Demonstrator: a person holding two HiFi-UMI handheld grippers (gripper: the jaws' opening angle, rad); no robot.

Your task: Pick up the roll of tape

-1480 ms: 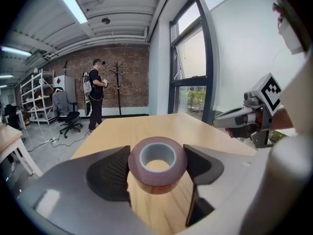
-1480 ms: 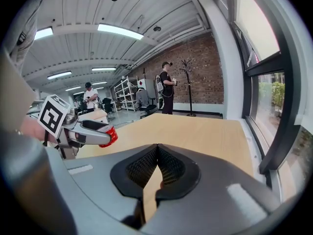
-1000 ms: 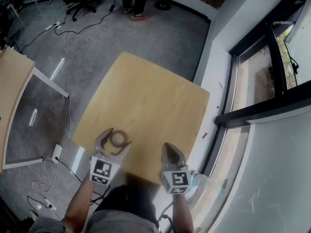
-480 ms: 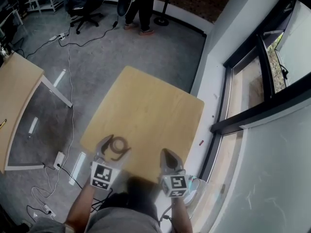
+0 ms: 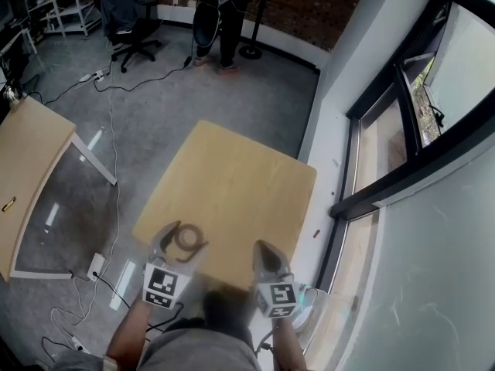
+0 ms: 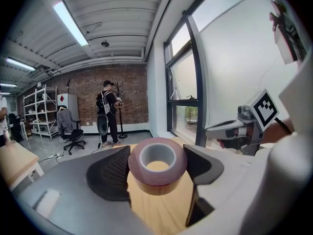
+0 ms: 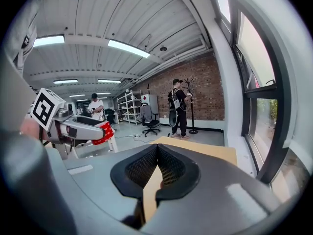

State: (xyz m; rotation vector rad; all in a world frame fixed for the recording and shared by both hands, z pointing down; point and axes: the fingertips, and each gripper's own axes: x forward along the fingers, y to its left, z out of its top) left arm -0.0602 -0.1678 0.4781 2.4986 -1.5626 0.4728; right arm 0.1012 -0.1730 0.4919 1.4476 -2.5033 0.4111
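Left gripper pinches the roll of tape by its curved sides, above the table's near-left corner. Right gripper, pressed together and empty, hangs over the table's near edge. A slackened squeeze could let the smooth roll slip and drop.

The left hand-held gripper clamps the roll of tape over the tabletop.
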